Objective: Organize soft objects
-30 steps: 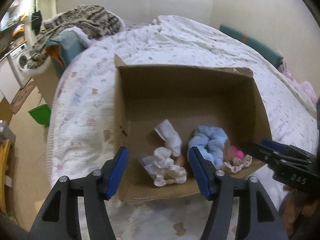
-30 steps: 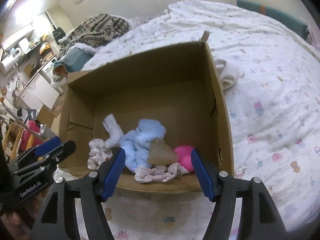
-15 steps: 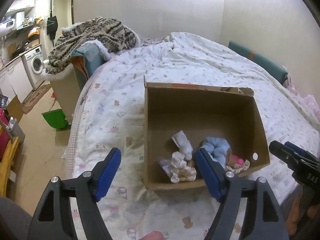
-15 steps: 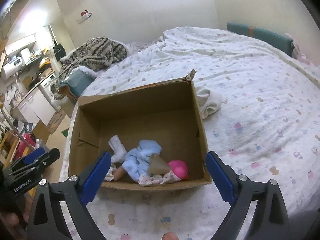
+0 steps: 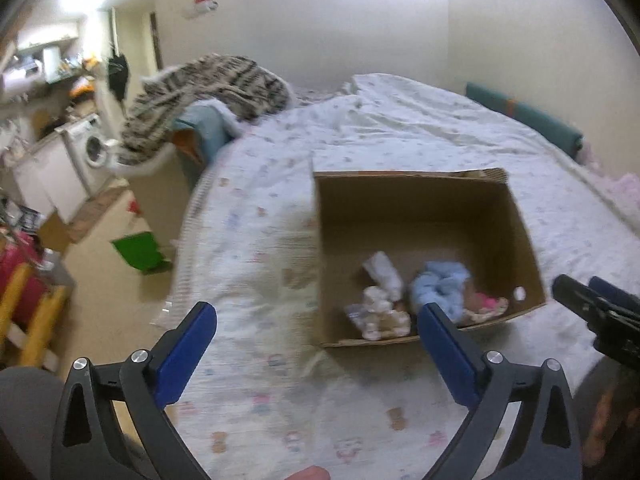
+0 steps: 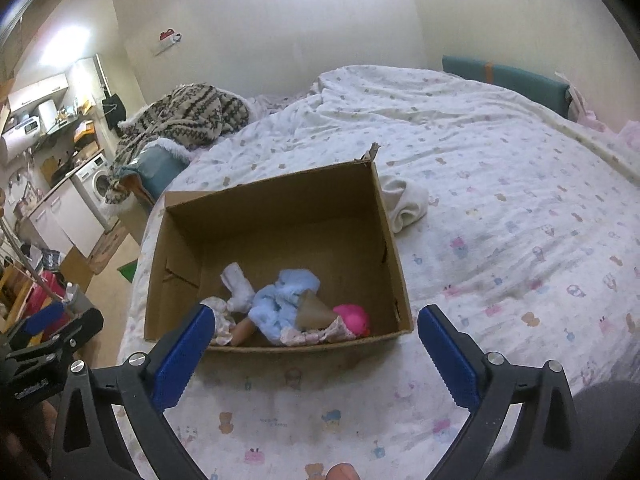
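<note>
Hovering spread and empty, left gripper [image 5: 316, 340], right gripper [image 6: 316, 340], one cardboard box [image 6: 276, 200], one white cloth [image 6: 404, 204] beside it

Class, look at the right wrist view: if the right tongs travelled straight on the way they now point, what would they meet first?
Probably the cardboard box: the open right tongs aim at its near wall, though depth is hard to judge.

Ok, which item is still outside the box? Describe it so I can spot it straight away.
Find the open cardboard box on the bed. Just beyond its far right corner, against the outside wall, lies a rolled white cloth on the printed quilt. It is the only soft item outside; the blue, pink and other white pieces lie inside the box.
</note>
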